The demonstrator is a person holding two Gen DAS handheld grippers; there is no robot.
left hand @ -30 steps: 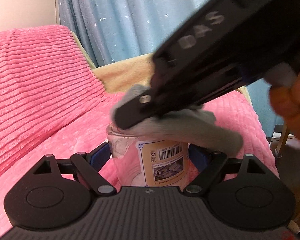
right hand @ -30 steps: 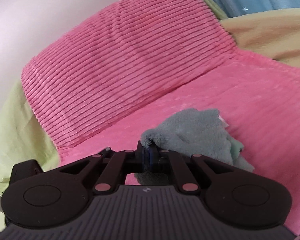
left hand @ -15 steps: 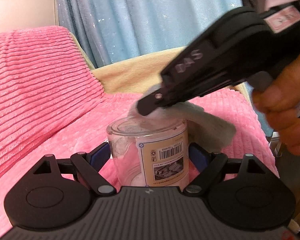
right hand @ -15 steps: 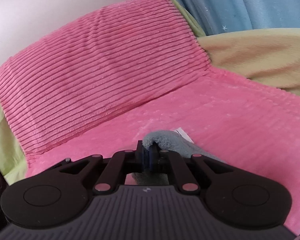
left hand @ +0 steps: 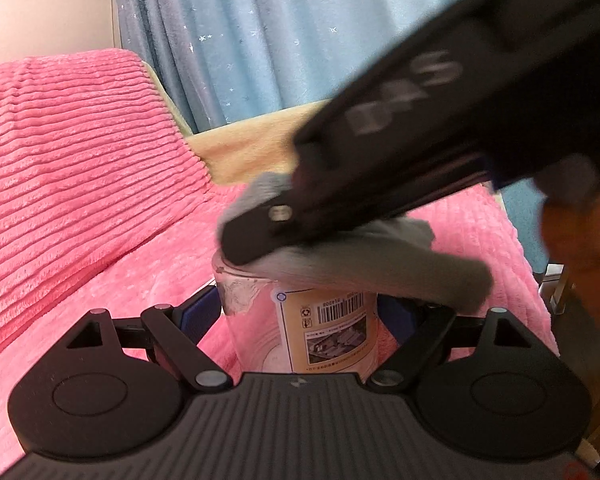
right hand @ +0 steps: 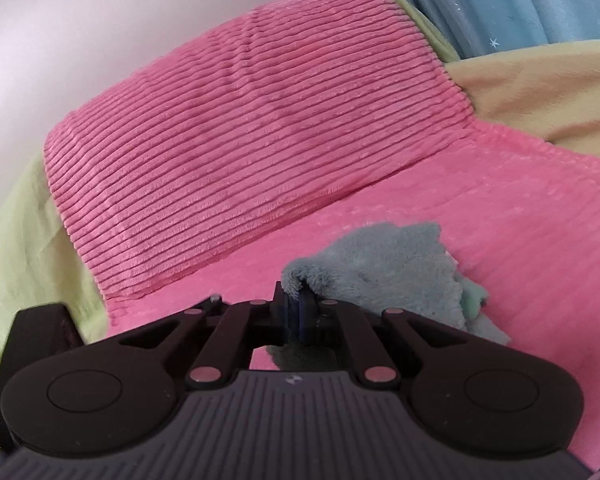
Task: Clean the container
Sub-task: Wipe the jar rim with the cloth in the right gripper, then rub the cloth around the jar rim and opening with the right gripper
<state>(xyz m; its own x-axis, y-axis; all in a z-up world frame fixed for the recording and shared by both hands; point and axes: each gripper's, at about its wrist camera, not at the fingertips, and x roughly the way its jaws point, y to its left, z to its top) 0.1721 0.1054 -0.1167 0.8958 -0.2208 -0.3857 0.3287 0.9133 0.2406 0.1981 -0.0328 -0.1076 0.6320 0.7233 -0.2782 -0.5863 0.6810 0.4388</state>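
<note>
A clear plastic container (left hand: 300, 320) with a beige barcode label stands upright between the blue pads of my left gripper (left hand: 298, 312), which is shut on its sides. Over its mouth lies a grey fluffy cloth (left hand: 380, 260), pressed onto the rim. My right gripper (right hand: 298, 314) is shut on a fold of that grey cloth (right hand: 384, 272). In the left wrist view the right gripper's black body (left hand: 400, 152) slants down from the upper right, its tip at the container's left rim. A person's hand (left hand: 580, 240) holds it at the right edge.
A pink ribbed cushion (left hand: 60, 168) forms the sofa back on the left, with the pink blanket (right hand: 520, 208) over the seat. A beige cover (left hand: 260, 148) and a blue star curtain (left hand: 260, 32) lie behind. A pale green cover (right hand: 24, 232) shows at the left of the right wrist view.
The right gripper swung the cloth from the container's far right rim back over its mouth toward the left rim, dropping lower. The left gripper and container stayed still.
</note>
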